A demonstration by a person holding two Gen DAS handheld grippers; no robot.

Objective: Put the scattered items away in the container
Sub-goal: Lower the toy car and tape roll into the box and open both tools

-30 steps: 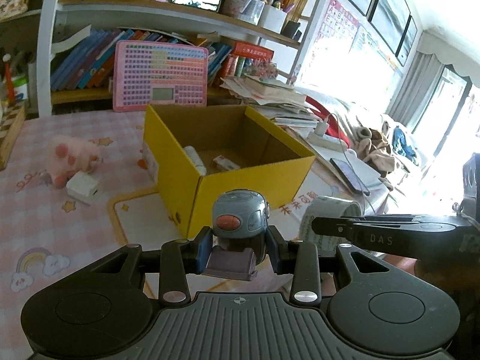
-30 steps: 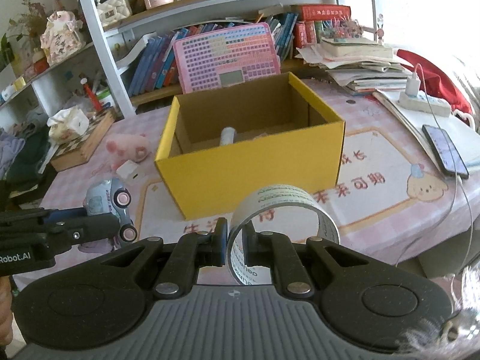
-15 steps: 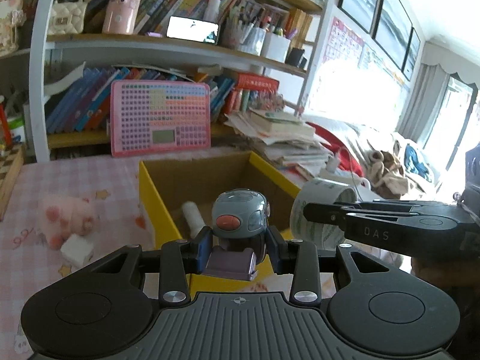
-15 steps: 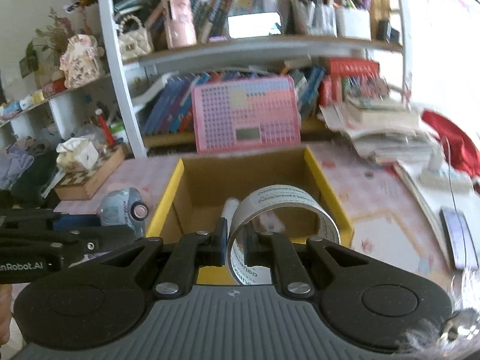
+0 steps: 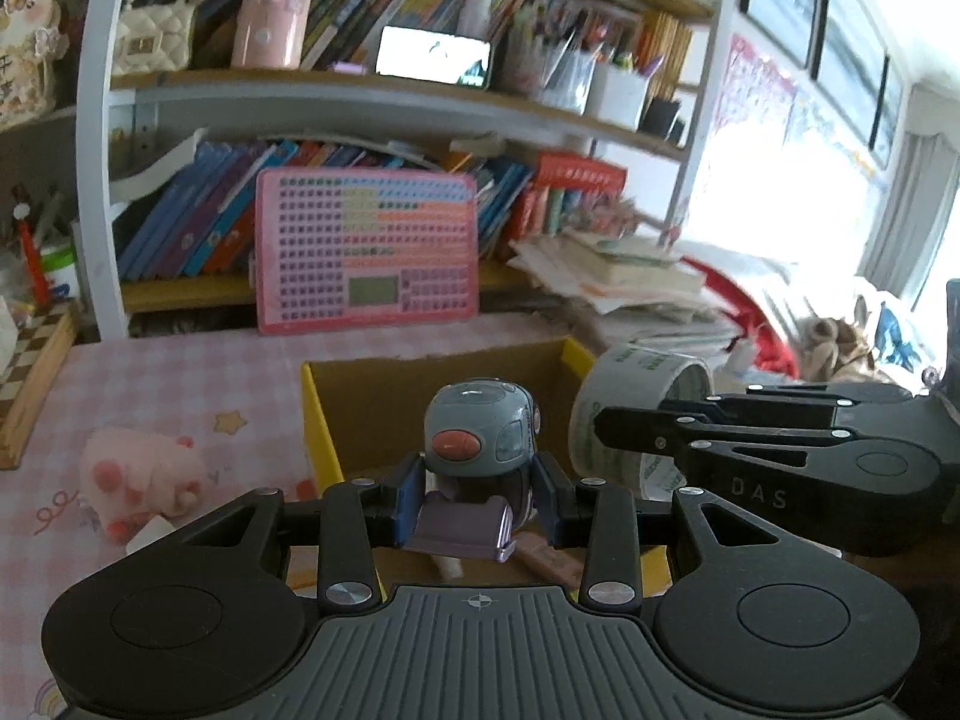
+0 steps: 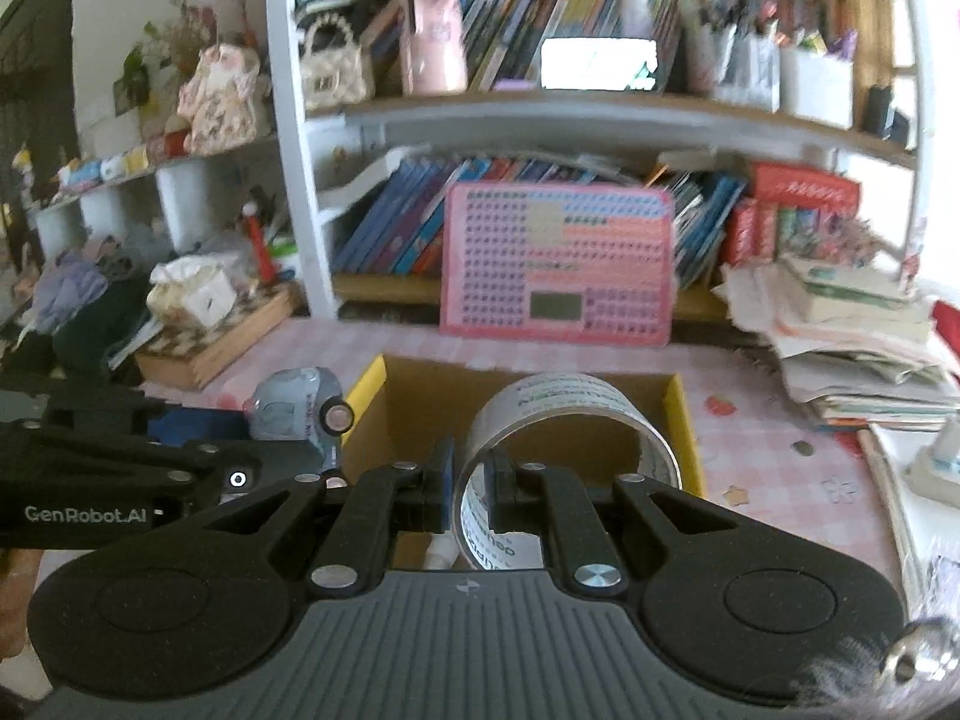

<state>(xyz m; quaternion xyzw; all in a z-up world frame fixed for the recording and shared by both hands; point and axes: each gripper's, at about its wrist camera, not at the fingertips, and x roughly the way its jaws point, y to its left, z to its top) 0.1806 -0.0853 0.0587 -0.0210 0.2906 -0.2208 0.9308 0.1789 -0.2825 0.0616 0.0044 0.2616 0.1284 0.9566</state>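
Yellow box, one car, one tape roll

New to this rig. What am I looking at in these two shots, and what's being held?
There is no robot arm here. A person holds one pair of hand-operated tongs in each hand, and a fisheye camera on each looks forward along its two fingers. The black shape filling the bottom of each picture is that tool's own body.

In the left view, the left tongs are shut on a grey toy car. In the right view, the right tongs pinch the wall of a tape roll. Both are held over an open yellow box on a pink checked table. A pink plush pig lies left of the box. Shelves of books stand behind.
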